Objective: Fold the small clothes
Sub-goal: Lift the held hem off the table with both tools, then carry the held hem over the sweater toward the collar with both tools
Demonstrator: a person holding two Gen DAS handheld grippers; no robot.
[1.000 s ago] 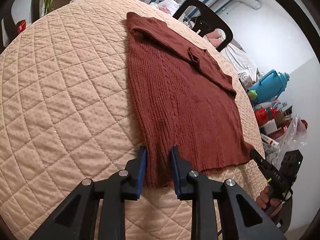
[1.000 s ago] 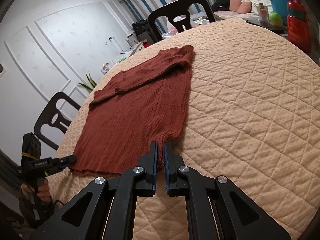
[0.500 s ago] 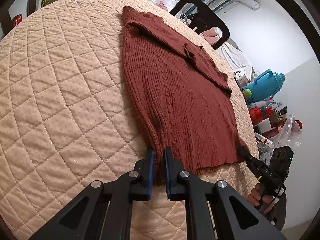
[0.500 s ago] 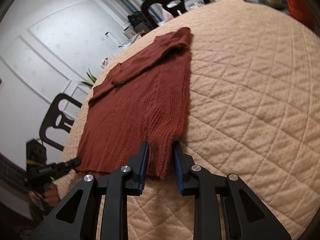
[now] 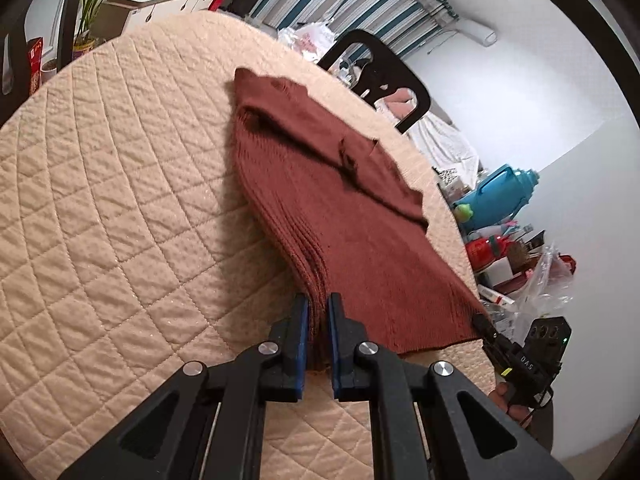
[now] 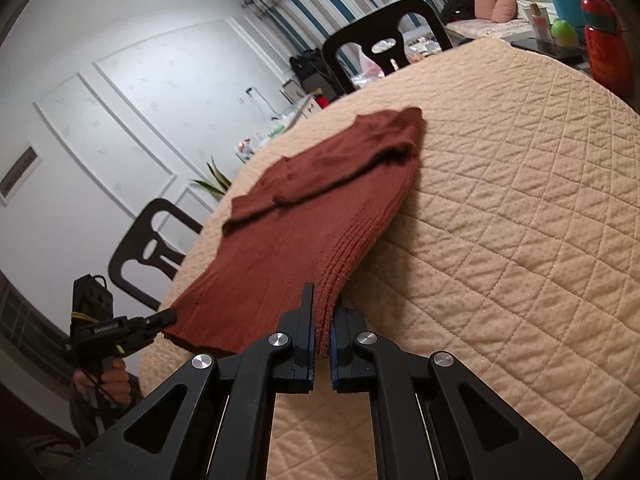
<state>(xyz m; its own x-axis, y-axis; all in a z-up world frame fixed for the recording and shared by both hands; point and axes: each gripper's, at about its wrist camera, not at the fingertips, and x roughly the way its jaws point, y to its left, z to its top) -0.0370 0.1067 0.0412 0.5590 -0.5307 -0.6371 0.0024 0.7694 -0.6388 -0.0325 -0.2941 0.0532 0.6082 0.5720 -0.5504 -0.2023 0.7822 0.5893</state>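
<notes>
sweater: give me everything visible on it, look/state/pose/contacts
The sweater is rust-brown ribbed knit, lying on the quilted beige cover with its sleeves folded across the upper body. Its hem faces the cameras. The left tongs are shut on one hem corner, the right tongs on the other. The hem hangs lifted off the cover, the side edges rising toward each grip, while the collar end rests flat on the cover.
</notes>
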